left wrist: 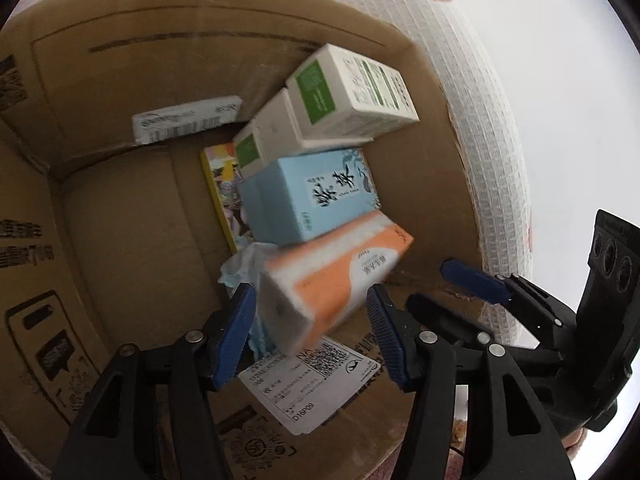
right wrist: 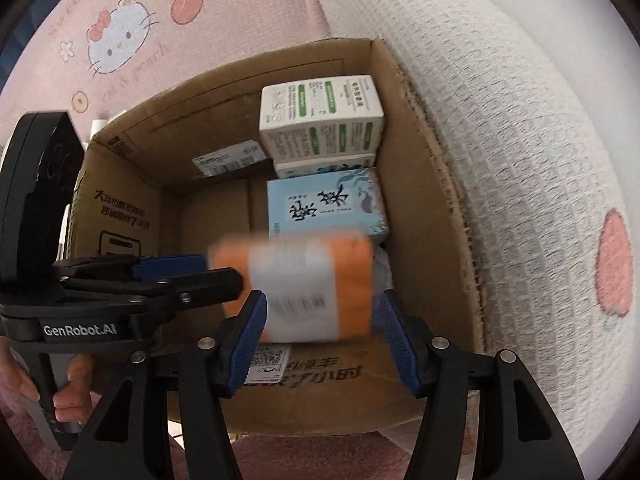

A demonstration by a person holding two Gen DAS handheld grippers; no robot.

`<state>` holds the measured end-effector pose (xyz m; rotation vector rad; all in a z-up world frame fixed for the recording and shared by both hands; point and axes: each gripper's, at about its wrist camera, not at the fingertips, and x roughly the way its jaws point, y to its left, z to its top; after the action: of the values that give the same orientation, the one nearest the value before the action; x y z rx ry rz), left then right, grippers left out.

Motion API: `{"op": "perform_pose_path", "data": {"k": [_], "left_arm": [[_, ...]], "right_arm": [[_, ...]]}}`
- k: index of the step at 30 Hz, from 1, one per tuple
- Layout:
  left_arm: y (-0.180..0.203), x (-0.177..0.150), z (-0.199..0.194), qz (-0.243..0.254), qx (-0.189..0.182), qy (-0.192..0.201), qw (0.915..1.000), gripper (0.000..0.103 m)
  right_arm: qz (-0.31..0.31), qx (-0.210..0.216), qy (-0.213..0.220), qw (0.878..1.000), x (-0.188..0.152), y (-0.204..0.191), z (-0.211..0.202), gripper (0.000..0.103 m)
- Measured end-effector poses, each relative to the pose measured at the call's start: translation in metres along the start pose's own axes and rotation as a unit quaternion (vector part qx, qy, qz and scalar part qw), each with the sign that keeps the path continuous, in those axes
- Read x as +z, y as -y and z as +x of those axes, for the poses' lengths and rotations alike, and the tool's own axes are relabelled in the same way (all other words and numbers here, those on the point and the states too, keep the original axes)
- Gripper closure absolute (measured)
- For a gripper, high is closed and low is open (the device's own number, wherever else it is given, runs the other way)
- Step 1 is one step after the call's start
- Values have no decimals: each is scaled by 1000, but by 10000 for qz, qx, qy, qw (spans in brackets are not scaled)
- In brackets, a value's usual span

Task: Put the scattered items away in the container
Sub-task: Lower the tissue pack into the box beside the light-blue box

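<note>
Both pairs of jaws stand apart. The left gripper [left wrist: 312, 336] and the right gripper [right wrist: 324, 340] each frame the orange pack [left wrist: 336, 280], but it is blurred and neither gripper's pads clearly press it, so it looks to be loose above the box [right wrist: 424, 216].

Risk, as I judge it: the pack may land tilted on the blue carton [left wrist: 312, 196] or the crumpled tissue [left wrist: 244, 264] and slide, or knock the green-and-white cartons [left wrist: 348, 96] stacked against the wall. The two grippers are close and could clash.

The box sits on pink carpet [right wrist: 304, 456], against a quilted white cushion [right wrist: 500, 140] and a pink cartoon-print cloth [right wrist: 160, 20].
</note>
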<state>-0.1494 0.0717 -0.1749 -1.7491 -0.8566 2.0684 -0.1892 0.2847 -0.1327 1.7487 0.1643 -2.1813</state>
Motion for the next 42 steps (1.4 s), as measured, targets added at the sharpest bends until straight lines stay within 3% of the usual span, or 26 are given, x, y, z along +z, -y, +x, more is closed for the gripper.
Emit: {"op": "perform_pose_path", "data": {"k": [5,8,11,17,29,42], "left_arm": [[2,2,-9,71,40,269,9996,42],[2,2,-5,61,67,144,9999,65],[1,1,2,-13,-32,-94,10000,70],[6,1,11,134,165,-86,9997,77],[14,14,48,165,292,-147,9993,77],[10,12,57,119,313,-517,9981,72]], "right_arm": [[228,27,103,9997,10,11,-4,46],[425,104,151,9989,15,14,-3,48],[512,231,132,9983,17,13,2,82],[328,382,-121,9987,17,1,20,82],[613,155,-293,9976,20,18,34,82],[-11,-147,-1069,9942,19,-1,84,85]]}}
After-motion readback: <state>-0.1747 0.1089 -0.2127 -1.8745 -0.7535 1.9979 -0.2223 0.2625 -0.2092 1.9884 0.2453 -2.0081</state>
